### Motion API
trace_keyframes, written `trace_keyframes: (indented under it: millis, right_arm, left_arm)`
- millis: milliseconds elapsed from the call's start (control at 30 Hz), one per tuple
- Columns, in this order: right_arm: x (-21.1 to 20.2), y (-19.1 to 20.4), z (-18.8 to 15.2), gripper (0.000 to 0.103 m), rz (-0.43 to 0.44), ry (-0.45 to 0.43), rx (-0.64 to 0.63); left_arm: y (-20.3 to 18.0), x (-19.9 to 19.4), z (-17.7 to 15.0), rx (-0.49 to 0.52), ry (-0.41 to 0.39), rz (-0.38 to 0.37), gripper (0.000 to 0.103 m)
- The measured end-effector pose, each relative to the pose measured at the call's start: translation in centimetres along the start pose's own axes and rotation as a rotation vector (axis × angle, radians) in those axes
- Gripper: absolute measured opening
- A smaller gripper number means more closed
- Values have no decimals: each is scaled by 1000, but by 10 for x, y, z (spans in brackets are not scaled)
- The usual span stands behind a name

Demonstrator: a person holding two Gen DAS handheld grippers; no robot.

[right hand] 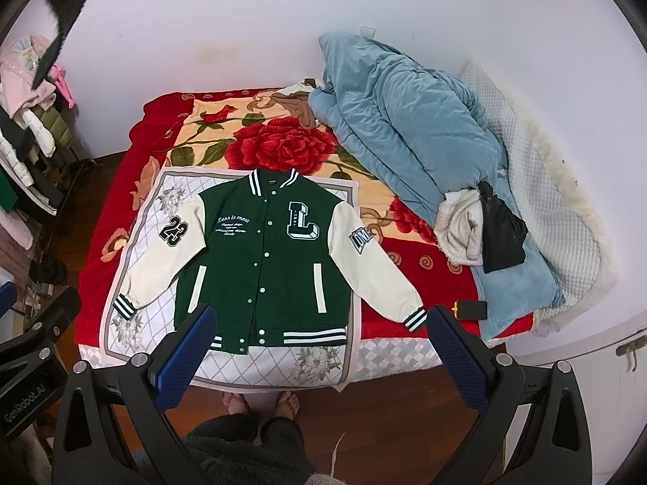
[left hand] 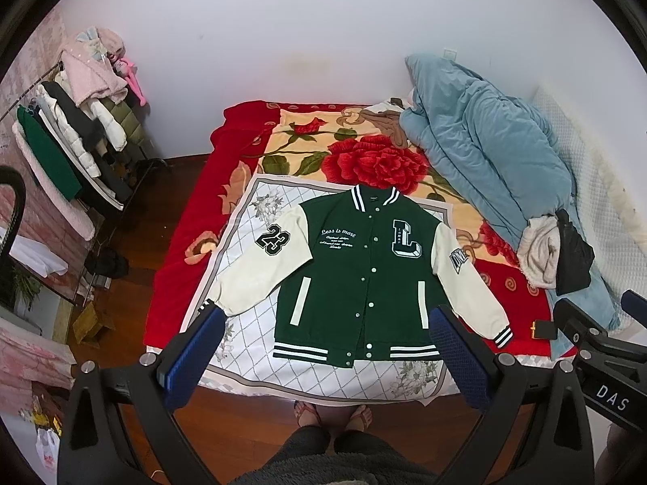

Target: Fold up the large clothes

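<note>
A green varsity jacket (left hand: 360,275) with cream sleeves lies flat, front up and buttoned, on a white patterned cloth (left hand: 242,250) on the bed. It also shows in the right wrist view (right hand: 263,258). Both sleeves spread out and down. My left gripper (left hand: 327,323) is open and empty, held high above the jacket's hem. My right gripper (right hand: 319,323) is open and empty, also high above, over the hem and right cuff (right hand: 416,319).
A red rose blanket (left hand: 376,161) covers the bed. A blue quilt (left hand: 485,153) and a bundle of white and black clothes (left hand: 554,254) lie at the right. A clothes rack (left hand: 68,137) stands at the left. A phone (right hand: 471,309) lies near the bed's edge.
</note>
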State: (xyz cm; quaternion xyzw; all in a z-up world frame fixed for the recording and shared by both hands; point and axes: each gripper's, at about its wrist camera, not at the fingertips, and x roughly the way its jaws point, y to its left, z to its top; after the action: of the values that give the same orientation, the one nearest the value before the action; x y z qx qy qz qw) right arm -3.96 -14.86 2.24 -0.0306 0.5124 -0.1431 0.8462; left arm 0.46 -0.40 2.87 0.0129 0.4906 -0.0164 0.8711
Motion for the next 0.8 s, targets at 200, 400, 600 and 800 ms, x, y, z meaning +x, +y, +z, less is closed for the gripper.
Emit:
trace_keyframes:
  millis: [200,400,600,800]
  right_arm:
    - [0,0,-2,103,1,-1,0]
    - [-8,3,7,103,1,-1,1]
    - [-8,3,6,103,0,-3,0]
    - [-8,3,6,103,0,-4,0]
  left_arm:
    - [1,-1,-2,-4,-3,0,103]
    - [-1,-5,1,-4,-7,0,103]
    - [0,-2,-2,-4,-9,1,103]
    - [0,-7,-1,-5,-7,-4,103]
